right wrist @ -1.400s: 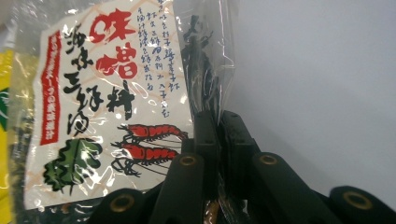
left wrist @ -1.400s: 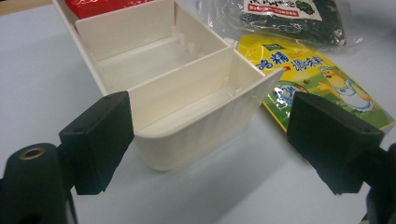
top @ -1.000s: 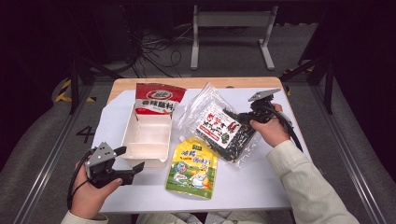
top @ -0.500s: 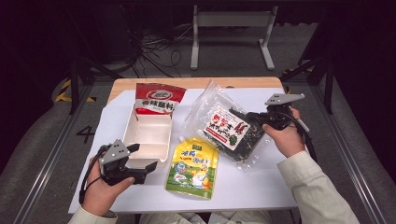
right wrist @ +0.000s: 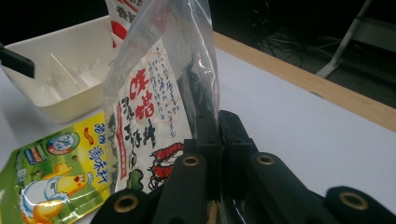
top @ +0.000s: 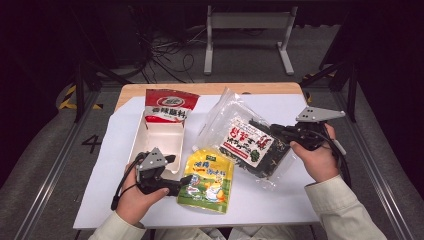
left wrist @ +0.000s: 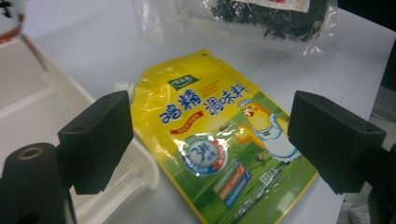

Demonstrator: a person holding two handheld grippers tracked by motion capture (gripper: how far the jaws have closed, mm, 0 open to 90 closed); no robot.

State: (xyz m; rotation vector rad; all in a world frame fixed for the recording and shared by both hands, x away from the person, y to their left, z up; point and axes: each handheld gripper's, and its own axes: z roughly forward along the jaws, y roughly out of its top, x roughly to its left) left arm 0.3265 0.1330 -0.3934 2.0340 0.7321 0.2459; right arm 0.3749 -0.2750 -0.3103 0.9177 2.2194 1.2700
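Observation:
A clear bag of dark seaweed [top: 250,142] with a red-and-white label lies right of centre on the white sheet. My right gripper [top: 277,132] is shut on its right edge, which is raised off the table. In the right gripper view the jaws [right wrist: 219,122] pinch the plastic and the bag [right wrist: 149,116] stands up in front of them. A yellow-green spouted pouch [top: 206,179] lies flat near the front. My left gripper [top: 174,176] is open just left of it. In the left gripper view the pouch [left wrist: 233,154] lies beyond the open jaws [left wrist: 210,121], untouched.
A white plastic bin [top: 165,137] sits left of centre, its corner [left wrist: 116,186] close under my left jaw. A red-and-white packet [top: 167,106] leans at the bin's far end. The wooden table edge [top: 200,89] runs along the back, with dark floor and cables beyond.
My right gripper has moved right and up, lifting the seaweed bag's edge. My left gripper has slid right, from the table's front left up beside the yellow pouch.

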